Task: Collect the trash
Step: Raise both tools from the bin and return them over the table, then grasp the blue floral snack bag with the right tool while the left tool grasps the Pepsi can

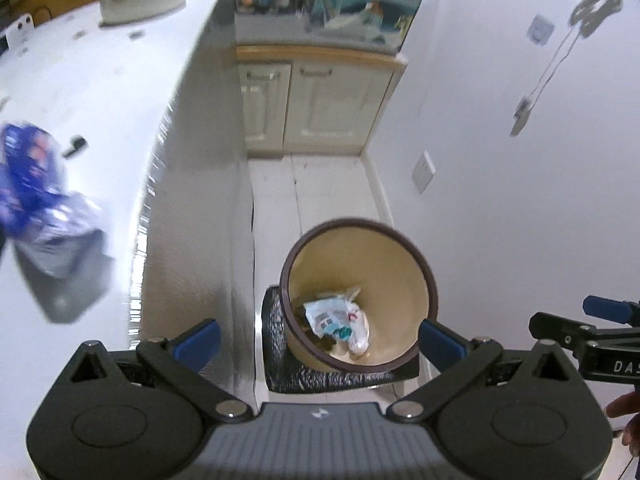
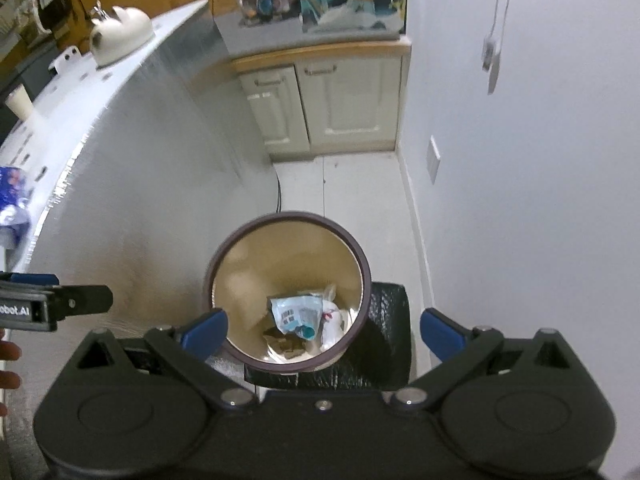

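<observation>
Both tongs hang over the bin (image 1: 358,296), each with jaws spread wide and nothing between them. Left tongs (image 1: 320,338): blue pads either side of the bin mouth. Right tongs (image 2: 323,330): same attitude, directly above the bin.

The bin, cream inside with a dark rim, stands on a black mat (image 2: 386,344) on the floor, between the worktop (image 1: 92,92) and the wall. Inside lie a crumpled white-and-blue wrapper (image 2: 298,312) and other scraps.

On the worktop, near its edge, a blue-and-silver bag (image 1: 38,196) appears, blurred. A white kettle (image 2: 120,34) sits farther back.
</observation>
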